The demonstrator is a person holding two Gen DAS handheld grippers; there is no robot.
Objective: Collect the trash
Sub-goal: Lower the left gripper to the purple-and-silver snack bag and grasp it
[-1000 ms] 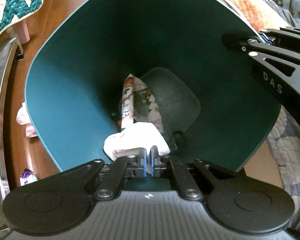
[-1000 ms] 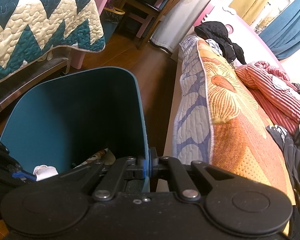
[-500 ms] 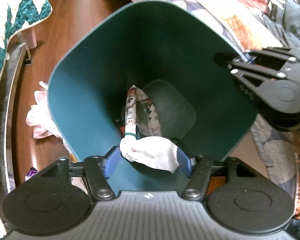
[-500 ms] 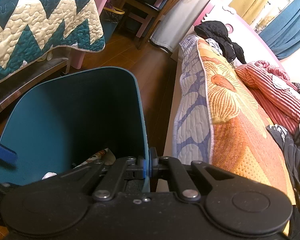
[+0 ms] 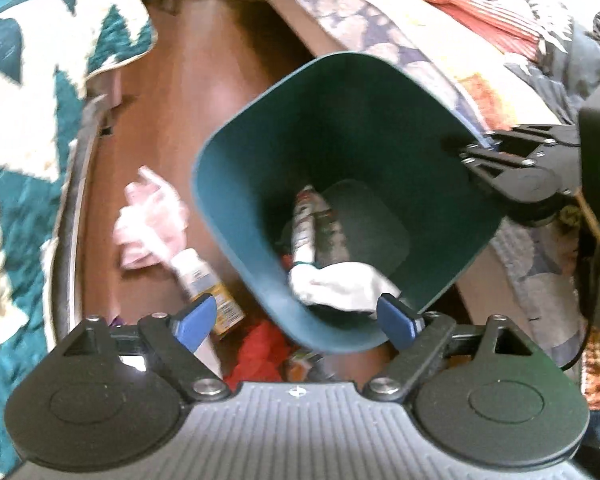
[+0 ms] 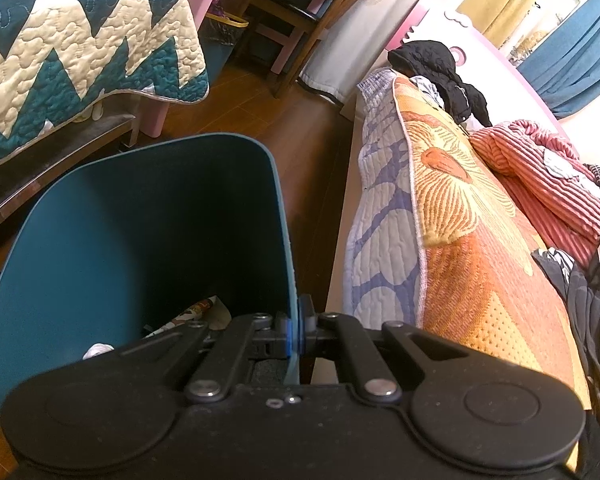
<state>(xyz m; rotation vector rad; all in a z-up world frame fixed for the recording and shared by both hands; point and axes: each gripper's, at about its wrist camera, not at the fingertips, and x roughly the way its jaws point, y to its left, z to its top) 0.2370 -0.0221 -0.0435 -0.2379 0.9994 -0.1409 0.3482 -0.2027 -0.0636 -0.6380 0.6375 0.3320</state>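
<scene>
bin: tall teal plastic trash bin [image 5: 236, 216] with rounded corners, standing on the brown wood floor [image 5: 204, 80] right beside the bed; its near rim sits between the left tongs' blue tips
inside the bin: crumpled white tissue wad [image 5: 340, 284] at the near wall, lying free; a rolled printed wrapper [image 5: 306, 220] behind it; the print is too blurry to read
left tongs: left tongs [image 5: 296, 320] are released and still spreading apart above the bin; nothing between the pads, the tissue is below them
right tongs: right tongs [image 6: 296, 334] are clenched on the bin's thin right-hand rim [image 6: 286, 240]; also seen from the left camera at the bin's far right edge
writing: honestly can't make out any; a small white bottle with a yellow label [image 5: 204, 280] lies on the floor left of the bin, label text unreadable
floor stuff: pink crumpled plastic bag [image 5: 148, 220] next to that bottle; a red scrap [image 5: 260, 352] near the bin's base, partly hidden by the tongs
around: teal and cream zigzag quilt [image 6: 80, 60] on the left; orange and blue floral quilt [image 6: 452, 200] on the bed; a pink-red striped blanket [image 6: 548, 184] and black garment [image 6: 440, 68] further along it
</scene>
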